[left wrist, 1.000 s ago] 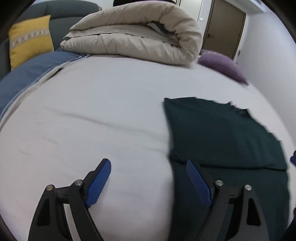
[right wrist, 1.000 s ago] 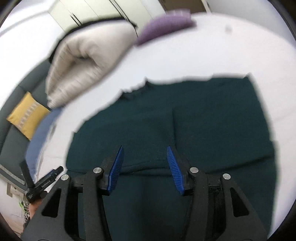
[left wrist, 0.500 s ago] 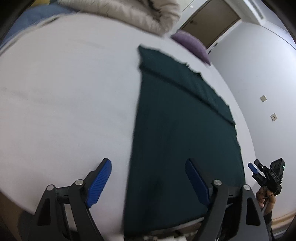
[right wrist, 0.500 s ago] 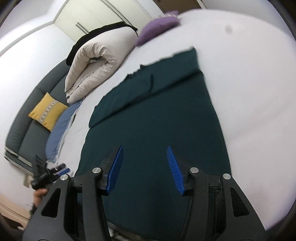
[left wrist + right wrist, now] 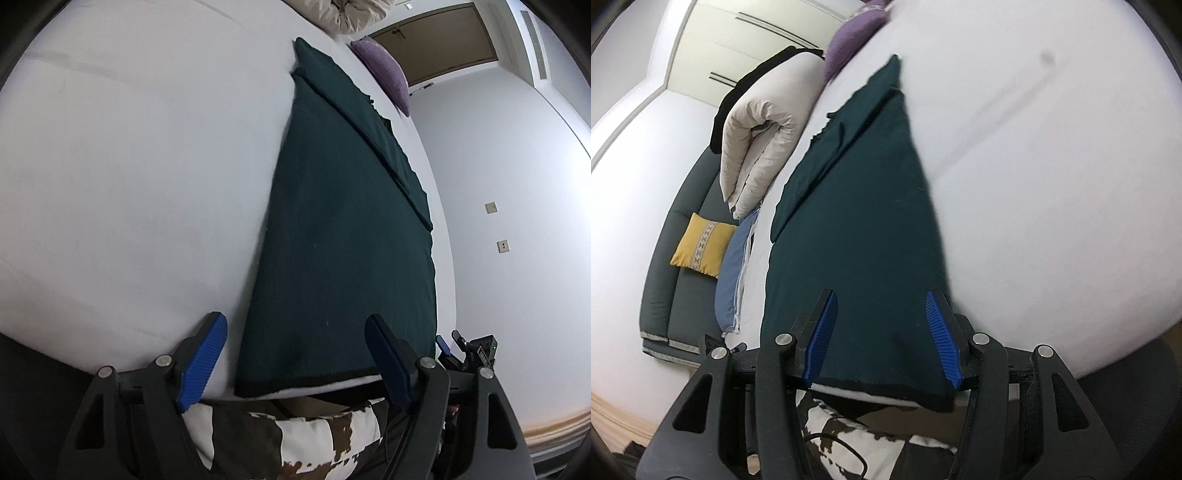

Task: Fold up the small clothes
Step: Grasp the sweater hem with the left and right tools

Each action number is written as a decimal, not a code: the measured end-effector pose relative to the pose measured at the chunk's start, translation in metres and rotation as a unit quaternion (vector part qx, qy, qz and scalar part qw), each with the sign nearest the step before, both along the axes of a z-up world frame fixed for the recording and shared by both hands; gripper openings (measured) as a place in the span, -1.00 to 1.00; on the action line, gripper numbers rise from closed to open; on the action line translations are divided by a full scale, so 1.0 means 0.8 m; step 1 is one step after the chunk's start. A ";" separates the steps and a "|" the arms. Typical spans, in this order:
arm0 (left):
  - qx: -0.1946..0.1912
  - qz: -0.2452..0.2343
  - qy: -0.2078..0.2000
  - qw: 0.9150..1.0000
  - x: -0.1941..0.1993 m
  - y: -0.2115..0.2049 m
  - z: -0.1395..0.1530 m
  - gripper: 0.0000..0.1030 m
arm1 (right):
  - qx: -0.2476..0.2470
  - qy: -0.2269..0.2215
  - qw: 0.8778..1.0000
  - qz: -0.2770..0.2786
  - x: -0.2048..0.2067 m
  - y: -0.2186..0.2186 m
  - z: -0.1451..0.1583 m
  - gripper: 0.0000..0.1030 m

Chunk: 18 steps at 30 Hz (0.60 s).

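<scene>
A dark green garment (image 5: 343,221) lies flat on the white bed (image 5: 129,166), its sleeves folded in at the far end and its black-edged hem at the near bed edge. My left gripper (image 5: 295,319) hovers over the hem's left corner. Its jaws are closing, the cloth lies below and between them, and the pads touch nothing. In the right wrist view the garment (image 5: 857,203) runs away from my right gripper (image 5: 881,295), which hangs open above the hem's right corner with no grip on the cloth. The right gripper's blue tip (image 5: 442,341) shows beside the hem.
A rolled beige duvet (image 5: 761,140) and a purple pillow (image 5: 853,33) lie at the bed's far end. A grey sofa (image 5: 665,277) with a yellow cushion (image 5: 701,249) and a blue sheet (image 5: 735,266) stand to the left. The person's patterned clothing (image 5: 295,435) is just below the bed edge.
Both grippers pulled back from the garment's folded upper part to its near hem at the bed edge and rolled. The left jaws narrowed slightly. The garment has not moved.
</scene>
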<state>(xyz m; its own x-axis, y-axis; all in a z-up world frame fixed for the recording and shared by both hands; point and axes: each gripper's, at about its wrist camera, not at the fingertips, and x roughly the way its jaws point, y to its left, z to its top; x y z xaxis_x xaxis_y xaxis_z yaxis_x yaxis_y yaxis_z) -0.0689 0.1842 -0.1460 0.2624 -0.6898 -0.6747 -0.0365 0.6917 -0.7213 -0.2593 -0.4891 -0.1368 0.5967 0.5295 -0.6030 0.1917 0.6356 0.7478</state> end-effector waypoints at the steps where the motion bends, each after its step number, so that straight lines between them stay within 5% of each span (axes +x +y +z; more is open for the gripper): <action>1: -0.009 -0.003 0.004 1.000 -0.002 -0.002 -0.001 0.52 | 0.005 0.003 1.000 0.000 0.001 -0.002 -0.001 -0.04; 7: -0.035 -0.011 0.021 0.999 -0.009 -0.003 -0.013 0.32 | -0.007 0.024 1.000 0.009 -0.011 -0.011 -0.004 -0.04; 12: -0.046 -0.002 0.032 0.998 -0.009 0.010 -0.020 -0.10 | -0.003 0.034 0.999 0.002 -0.020 -0.026 -0.006 -0.04; 18: -0.037 -0.006 0.026 0.999 -0.011 0.005 -0.019 -0.21 | -0.003 0.054 0.998 0.007 -0.022 -0.028 -0.013 -0.04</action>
